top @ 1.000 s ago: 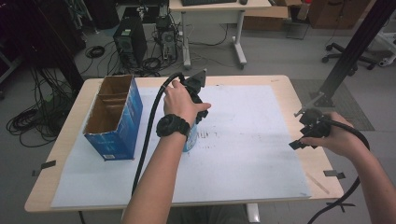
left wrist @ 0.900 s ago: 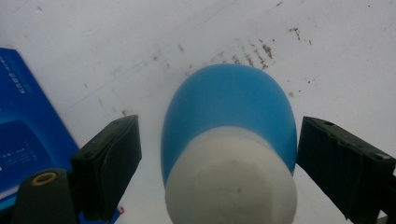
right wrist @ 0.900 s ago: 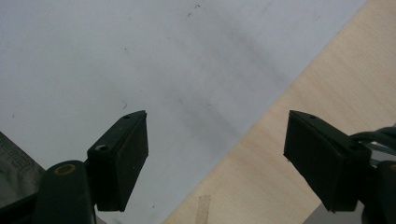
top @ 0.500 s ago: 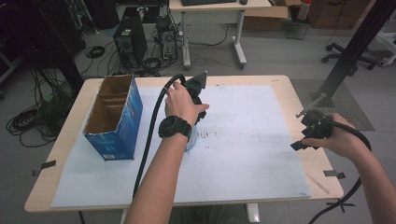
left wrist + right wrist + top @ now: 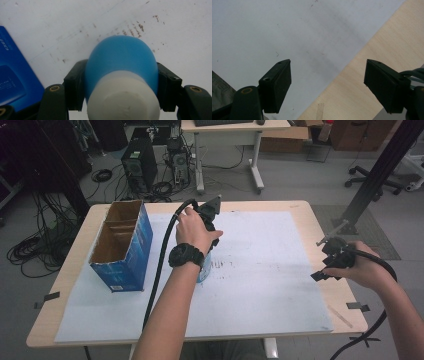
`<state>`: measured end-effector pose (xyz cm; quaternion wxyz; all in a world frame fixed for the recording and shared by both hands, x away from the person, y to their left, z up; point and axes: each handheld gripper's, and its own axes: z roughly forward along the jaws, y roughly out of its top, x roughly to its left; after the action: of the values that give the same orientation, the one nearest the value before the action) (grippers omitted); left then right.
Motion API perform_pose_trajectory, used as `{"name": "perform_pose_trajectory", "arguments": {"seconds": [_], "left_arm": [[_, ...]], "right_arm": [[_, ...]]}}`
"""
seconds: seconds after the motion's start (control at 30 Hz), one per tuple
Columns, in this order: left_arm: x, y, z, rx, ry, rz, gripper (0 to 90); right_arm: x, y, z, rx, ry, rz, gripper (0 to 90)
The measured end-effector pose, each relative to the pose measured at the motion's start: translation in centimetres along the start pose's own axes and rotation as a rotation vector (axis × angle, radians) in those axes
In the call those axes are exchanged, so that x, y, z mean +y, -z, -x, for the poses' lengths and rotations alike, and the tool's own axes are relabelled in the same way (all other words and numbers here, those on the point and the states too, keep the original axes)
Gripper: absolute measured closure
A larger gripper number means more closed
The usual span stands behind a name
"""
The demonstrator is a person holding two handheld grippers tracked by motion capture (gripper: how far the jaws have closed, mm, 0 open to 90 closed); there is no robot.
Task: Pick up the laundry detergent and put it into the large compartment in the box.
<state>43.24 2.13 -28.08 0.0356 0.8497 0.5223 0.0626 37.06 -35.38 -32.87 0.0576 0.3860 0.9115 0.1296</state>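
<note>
Left tongs clamp the blue-and-white bottle above the white sheet, beside the cardboard box; right tongs wide, idle; grasp done, placement probably remaining.

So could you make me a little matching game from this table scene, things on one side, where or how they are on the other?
Things:
1. blue and white bottle
2. blue cardboard box
3. right gripper
4. white sheet

States:
A. spread flat over the tabletop
B. jaws wide apart, nothing between them
C. clamped between the left gripper's jaws
D. standing open-topped at the table's left

Pairs: 1-C, 2-D, 3-B, 4-A
</note>
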Motion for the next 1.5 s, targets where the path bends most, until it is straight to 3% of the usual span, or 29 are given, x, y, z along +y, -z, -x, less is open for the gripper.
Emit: {"name": "perform_pose_trajectory", "arguments": {"seconds": [0.67,0.97,1.27,1.5], "left_arm": [[-0.2,0.8,-0.4,-0.035,-0.006,-0.018,37.6],[-0.2,3.0,-0.5,-0.026,-0.020,-0.023,37.6],[-0.2,5.8,-1.2,-0.046,-0.012,-0.013,37.6],[-0.3,7.6,-1.9,-0.026,-0.005,-0.002,37.6]], "right_arm": [[0.6,0.3,-0.3,-0.004,0.007,-0.005,21.6],[1.1,0.3,-0.5,-0.003,0.011,-0.009,21.6],[1.6,0.6,-0.7,-0.006,0.007,-0.007,21.5],[1.7,0.7,-0.8,-0.003,0.006,-0.002,21.4]]}}
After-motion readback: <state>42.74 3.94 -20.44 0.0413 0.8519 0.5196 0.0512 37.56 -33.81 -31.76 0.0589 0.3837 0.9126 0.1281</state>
